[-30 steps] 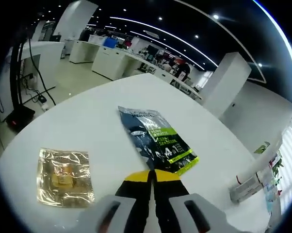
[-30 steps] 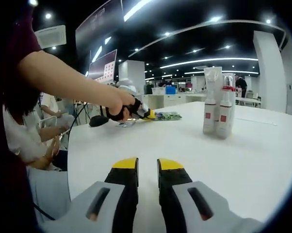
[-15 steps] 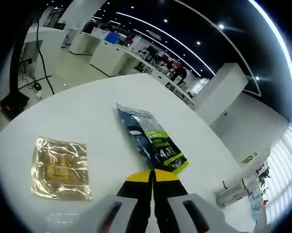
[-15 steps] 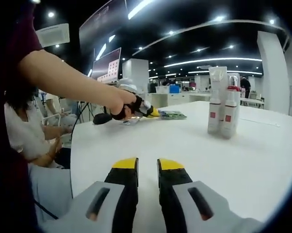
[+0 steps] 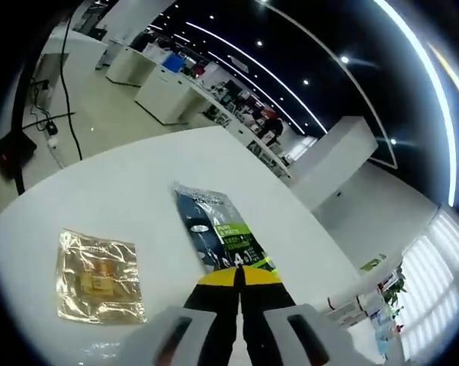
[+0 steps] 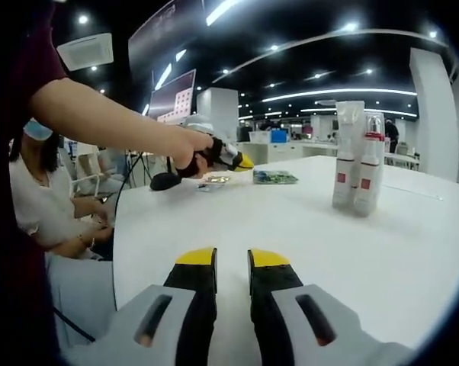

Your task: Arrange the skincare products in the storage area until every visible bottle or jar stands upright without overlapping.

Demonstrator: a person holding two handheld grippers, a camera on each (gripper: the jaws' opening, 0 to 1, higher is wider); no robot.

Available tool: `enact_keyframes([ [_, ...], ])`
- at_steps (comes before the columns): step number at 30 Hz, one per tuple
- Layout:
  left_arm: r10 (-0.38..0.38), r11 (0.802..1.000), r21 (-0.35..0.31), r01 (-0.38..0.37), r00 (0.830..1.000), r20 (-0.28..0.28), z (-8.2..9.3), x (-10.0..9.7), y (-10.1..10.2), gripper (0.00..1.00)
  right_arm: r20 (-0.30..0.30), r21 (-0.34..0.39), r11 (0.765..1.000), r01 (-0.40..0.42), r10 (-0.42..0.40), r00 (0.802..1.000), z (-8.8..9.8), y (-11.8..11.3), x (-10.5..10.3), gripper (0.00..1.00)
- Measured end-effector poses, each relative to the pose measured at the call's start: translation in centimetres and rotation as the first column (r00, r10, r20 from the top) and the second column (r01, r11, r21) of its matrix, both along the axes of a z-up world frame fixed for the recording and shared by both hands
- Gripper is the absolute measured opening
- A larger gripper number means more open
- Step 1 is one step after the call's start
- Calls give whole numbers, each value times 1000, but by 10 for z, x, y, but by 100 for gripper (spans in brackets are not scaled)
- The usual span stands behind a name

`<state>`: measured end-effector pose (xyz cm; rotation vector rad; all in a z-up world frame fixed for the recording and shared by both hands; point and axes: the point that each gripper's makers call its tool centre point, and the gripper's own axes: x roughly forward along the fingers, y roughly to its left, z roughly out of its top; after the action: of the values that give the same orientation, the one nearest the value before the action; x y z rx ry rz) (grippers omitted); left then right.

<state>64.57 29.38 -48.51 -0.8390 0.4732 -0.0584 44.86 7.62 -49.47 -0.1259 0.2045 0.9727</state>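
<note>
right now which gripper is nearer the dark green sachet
Left. The left gripper hangs right over the sachet's near end; the right gripper sits far back across the table from it.

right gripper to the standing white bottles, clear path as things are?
Probably yes. Bare white table lies between the right gripper and the white bottles; the left gripper is off to the other side.

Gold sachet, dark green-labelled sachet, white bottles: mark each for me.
gold sachet (image 5: 98,276), left gripper view, middle of its foil face
dark green-labelled sachet (image 5: 216,233), left gripper view, printed front
white bottles (image 6: 358,168), right gripper view, red-labelled bodies
</note>
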Motion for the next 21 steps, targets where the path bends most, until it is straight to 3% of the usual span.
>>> enact_keyframes([
  [2,31,998,-58,-30,1000,2,0,0,0,0,0,-2,1000,1,-1,1000,-1,0,0,14],
  [4,47,997,-62,-46,999,7,-2,2,4,0,1,-6,1000,4,-4,1000,-1,0,0,14],
  [7,47,999,-2,-47,999,22,-3,9,12,5,0,-7,1000,6,-6,1000,-1,-1,1,14],
  [11,61,997,54,-62,998,20,-4,19,26,25,2,-5,1000,15,-15,1000,-1,-3,2,14],
  [16,22,978,206,-32,999,48,-2,39,43,44,2,-18,1000,5,-5,1000,-3,-1,1,14],
  [18,11,959,281,-25,999,52,-5,47,54,46,1,-24,1000,3,-3,1000,-4,-1,1,14],
  [21,-5,947,320,-15,998,63,-7,56,63,46,-2,-34,999,6,-6,1000,-6,-1,2,13],
])
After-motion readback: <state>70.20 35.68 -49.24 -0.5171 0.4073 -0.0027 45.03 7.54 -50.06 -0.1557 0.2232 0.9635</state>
